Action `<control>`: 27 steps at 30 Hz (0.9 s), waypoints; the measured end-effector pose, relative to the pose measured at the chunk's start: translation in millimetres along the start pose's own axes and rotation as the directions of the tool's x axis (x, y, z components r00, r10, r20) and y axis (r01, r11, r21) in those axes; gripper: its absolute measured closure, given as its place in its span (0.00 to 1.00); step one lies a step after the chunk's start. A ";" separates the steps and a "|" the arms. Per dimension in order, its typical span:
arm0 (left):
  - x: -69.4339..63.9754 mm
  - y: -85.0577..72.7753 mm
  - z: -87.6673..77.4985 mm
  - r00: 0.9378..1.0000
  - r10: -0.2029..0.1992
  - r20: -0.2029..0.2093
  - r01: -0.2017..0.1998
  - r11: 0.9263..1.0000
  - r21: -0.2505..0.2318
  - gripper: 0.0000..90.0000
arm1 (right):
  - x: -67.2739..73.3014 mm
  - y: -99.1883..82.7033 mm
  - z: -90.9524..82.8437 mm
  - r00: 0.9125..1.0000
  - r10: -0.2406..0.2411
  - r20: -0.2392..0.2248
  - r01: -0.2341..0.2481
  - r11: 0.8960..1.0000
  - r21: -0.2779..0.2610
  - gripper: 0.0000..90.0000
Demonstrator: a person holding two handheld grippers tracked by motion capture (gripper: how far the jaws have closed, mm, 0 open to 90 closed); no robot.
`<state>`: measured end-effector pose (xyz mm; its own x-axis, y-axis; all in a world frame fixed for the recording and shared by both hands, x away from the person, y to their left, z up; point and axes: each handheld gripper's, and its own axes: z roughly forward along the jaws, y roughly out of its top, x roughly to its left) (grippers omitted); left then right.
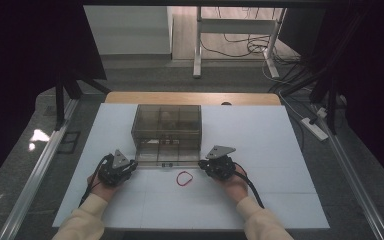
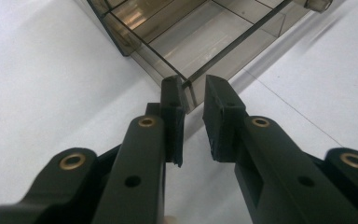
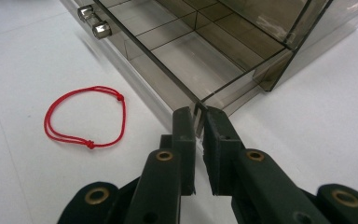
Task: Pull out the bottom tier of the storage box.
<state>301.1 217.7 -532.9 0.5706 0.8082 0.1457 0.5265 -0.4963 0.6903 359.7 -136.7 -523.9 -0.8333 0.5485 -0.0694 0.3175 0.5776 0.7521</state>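
gripping smoky clear plastic drawer [image 3: 186, 51], red cord loop [image 3: 85, 116]

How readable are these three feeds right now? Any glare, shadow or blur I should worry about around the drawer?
High view: dim and dark at both sides, only the white table evenly lit, the smoky box murky inside. Left gripper view: tool jaws close and soft, drawer sharper, shadow streaks on the table. Right gripper view: pale glare on the box's clear top, red cord loop crisp.
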 end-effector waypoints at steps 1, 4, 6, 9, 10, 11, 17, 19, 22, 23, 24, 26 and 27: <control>0.2 -0.2 0.0 1.000 0.001 0.000 -0.001 1.000 0.001 0.86 | 0.4 -0.1 0.0 1.000 -0.001 -0.001 0.001 1.000 0.002 0.92; 0.3 -0.7 0.8 1.000 0.003 0.001 -0.003 1.000 0.007 0.86 | 1.7 -1.0 0.7 1.000 -0.004 0.000 0.004 1.000 0.002 0.92; 0.8 -1.2 1.8 1.000 -0.001 0.004 0.001 1.000 0.014 0.86 | 2.4 -2.1 1.7 1.000 -0.003 -0.002 0.003 1.000 0.009 0.92; 1.0 -1.3 1.3 1.000 -0.004 0.004 0.004 1.000 0.014 0.86 | 3.2 -2.3 1.6 1.000 -0.006 -0.004 0.006 1.000 0.009 0.92; 1.0 -1.2 1.2 1.000 -0.004 0.003 0.004 1.000 0.014 0.85 | 3.3 -2.2 1.4 1.000 -0.006 -0.004 0.006 1.000 0.009 0.92; 1.0 -1.3 1.2 1.000 -0.004 0.004 0.004 1.000 0.015 0.85 | 3.5 -2.3 1.4 1.000 -0.006 -0.005 0.006 1.000 0.009 0.92; 1.7 -2.1 2.4 1.000 -0.008 0.013 0.007 1.000 0.023 0.86 | 4.5 -3.1 2.1 1.000 -0.015 -0.006 0.015 1.000 0.014 0.92; 1.9 -2.3 2.7 1.000 -0.008 0.014 0.008 1.000 0.024 0.86 | 4.7 -3.4 2.5 1.000 -0.017 -0.006 0.017 1.000 0.017 0.92; 2.0 -2.4 2.8 1.000 -0.009 0.015 0.009 1.000 0.023 0.85 | 4.5 -3.6 2.5 1.000 -0.018 -0.005 0.018 1.000 0.017 0.92; 1.8 -2.3 2.8 1.000 -0.008 0.015 0.007 1.000 0.022 0.85 | 4.3 -3.7 2.6 1.000 -0.016 -0.006 0.016 1.000 0.014 0.92; 1.6 -2.2 2.9 1.000 -0.005 0.013 0.005 1.000 0.023 0.86 | 4.0 -4.0 2.8 1.000 -0.014 -0.006 0.014 1.000 0.012 0.92; 0.7 -1.9 3.2 1.000 -0.004 0.008 0.004 1.000 0.024 0.85 | 2.8 -4.4 3.2 1.000 -0.012 -0.010 0.012 1.000 0.007 0.92; 0.1 -1.8 3.3 1.000 -0.003 0.011 0.003 1.000 0.022 0.83 | 2.3 -4.1 2.9 1.000 -0.013 -0.011 0.013 1.000 0.008 0.92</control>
<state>302.3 217.6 -536.5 0.5758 0.8063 0.1357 0.5423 -0.5008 0.6747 357.8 -136.1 -529.1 -0.8424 0.5340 -0.0720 0.3102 0.5900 0.7455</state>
